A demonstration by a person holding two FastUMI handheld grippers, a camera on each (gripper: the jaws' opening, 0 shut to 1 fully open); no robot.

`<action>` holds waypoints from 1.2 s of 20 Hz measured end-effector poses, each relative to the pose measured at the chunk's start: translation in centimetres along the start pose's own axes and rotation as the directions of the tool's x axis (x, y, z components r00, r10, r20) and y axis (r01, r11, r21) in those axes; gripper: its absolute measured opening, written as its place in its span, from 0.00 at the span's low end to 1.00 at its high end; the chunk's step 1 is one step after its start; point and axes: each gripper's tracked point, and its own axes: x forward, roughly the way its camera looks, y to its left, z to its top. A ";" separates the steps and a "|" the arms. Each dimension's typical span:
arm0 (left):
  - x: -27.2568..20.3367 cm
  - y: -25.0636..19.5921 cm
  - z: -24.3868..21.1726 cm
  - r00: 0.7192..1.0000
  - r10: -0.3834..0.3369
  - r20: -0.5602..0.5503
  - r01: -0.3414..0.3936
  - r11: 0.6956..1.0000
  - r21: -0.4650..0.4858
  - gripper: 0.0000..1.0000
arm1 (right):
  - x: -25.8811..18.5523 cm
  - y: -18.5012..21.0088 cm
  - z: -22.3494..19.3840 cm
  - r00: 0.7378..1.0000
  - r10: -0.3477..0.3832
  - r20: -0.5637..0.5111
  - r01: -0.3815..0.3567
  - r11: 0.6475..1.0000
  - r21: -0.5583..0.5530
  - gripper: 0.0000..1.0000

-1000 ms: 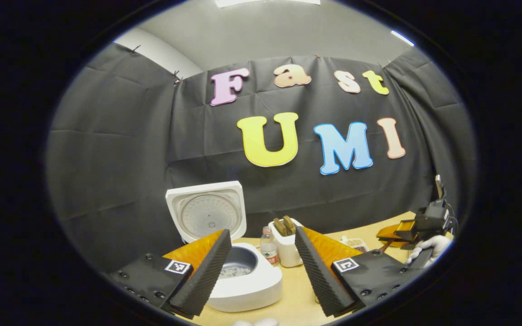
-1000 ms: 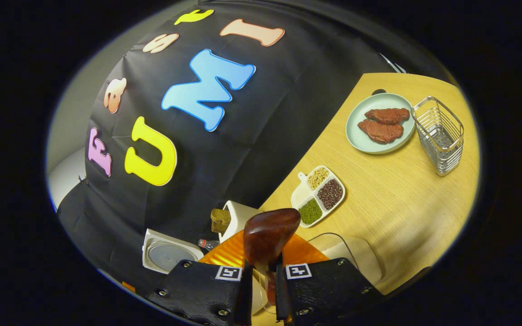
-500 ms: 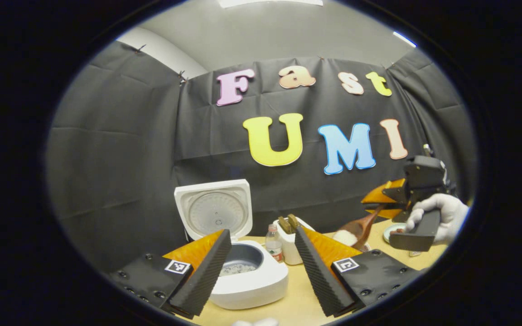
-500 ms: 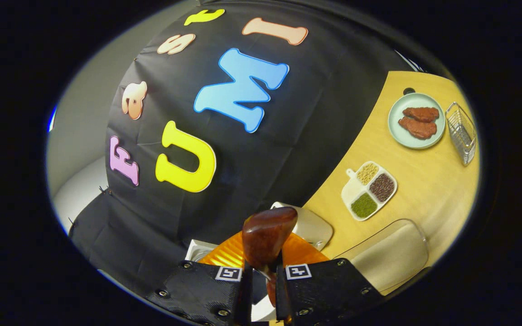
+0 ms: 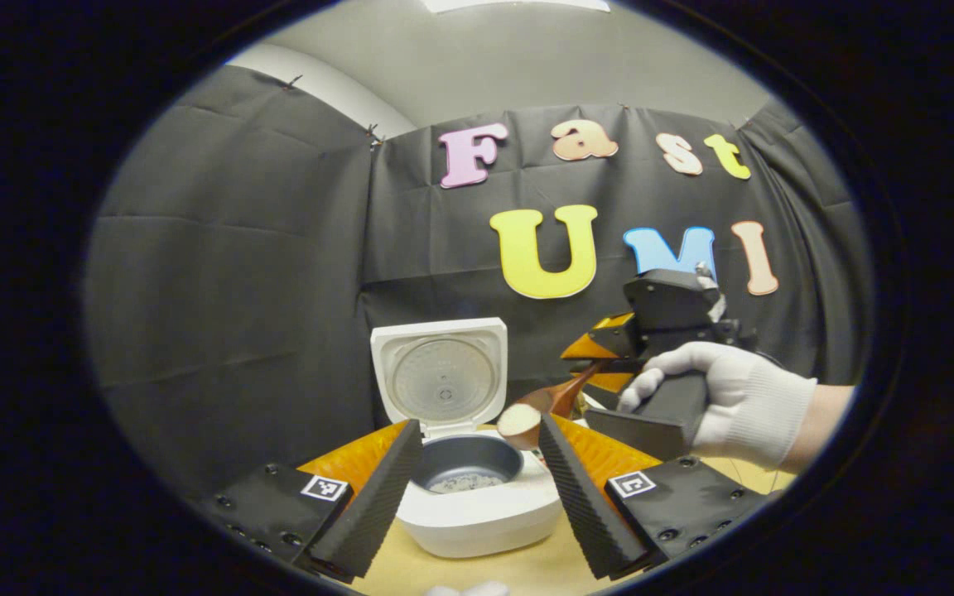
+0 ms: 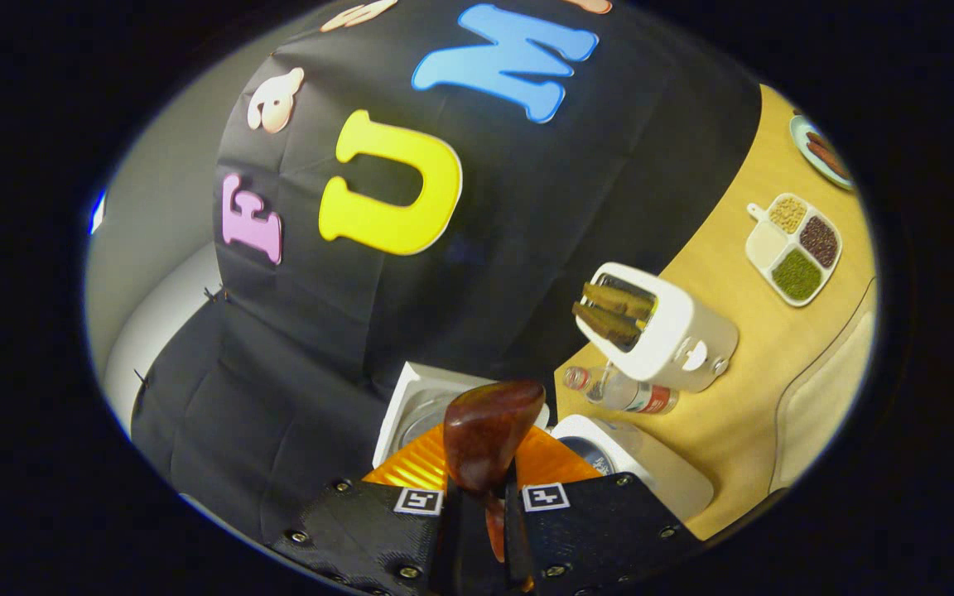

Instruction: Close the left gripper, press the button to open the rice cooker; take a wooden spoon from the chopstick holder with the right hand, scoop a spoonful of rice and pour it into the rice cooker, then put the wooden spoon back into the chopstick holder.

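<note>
Wooden spoon (image 5: 545, 407) — bowl heaped with white rice (image 5: 517, 419), now poised just above the right rim of the rice cooker (image 5: 477, 505); a second ago it was low over the table far to the right, half a second ago lifted and midway across. The carry leg looks all but done; what remains, by my reading, is a tilt to tip the load into the pot, then the return to the chopstick holder. Spoon is dark reddish-brown, glossy, handle running up and right into the right gripper (image 5: 609, 358), which a gloved hand (image 5: 725, 397) holds. In the right gripper view the handle end (image 6: 487, 434) stands up between that gripper's fingers (image 6: 518, 530), which are closed to a narrow slot with both pressing on the handle. Cooker: white body, lid (image 5: 440, 377) standing upright and open at the back, dark inner pot (image 5: 465, 465) with a thin scatter of grains on its bottom. Left gripper (image 5: 477, 488) hangs idle before the cooker, fingers spread wide and holding nothing — the cooker sits framed between them. Further out, in the right gripper view: a white toaster (image 6: 659, 327) with two slices, a small bottle (image 6: 622, 393) lying beside it, a divided dish of beans (image 6: 796, 248), all on the pale wooden table (image 6: 734, 397).
</note>
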 end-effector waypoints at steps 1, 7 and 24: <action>-0.1 0.6 -0.5 1.000 0.014 -0.009 -0.014 1.000 0.004 0.97 | 1.6 0.1 -1.3 1.000 -0.008 -0.016 0.007 1.000 -0.019 0.20; -0.3 3.5 -1.7 0.995 0.092 -0.031 -0.092 0.996 0.008 0.97 | 7.5 -0.8 -5.8 0.997 -0.048 -0.064 0.037 0.986 -0.163 0.20; -1.5 4.0 -2.0 0.992 0.122 -0.025 -0.121 0.992 0.028 0.99 | 9.5 -0.2 -9.8 0.997 -0.012 0.082 0.080 0.389 -0.918 0.20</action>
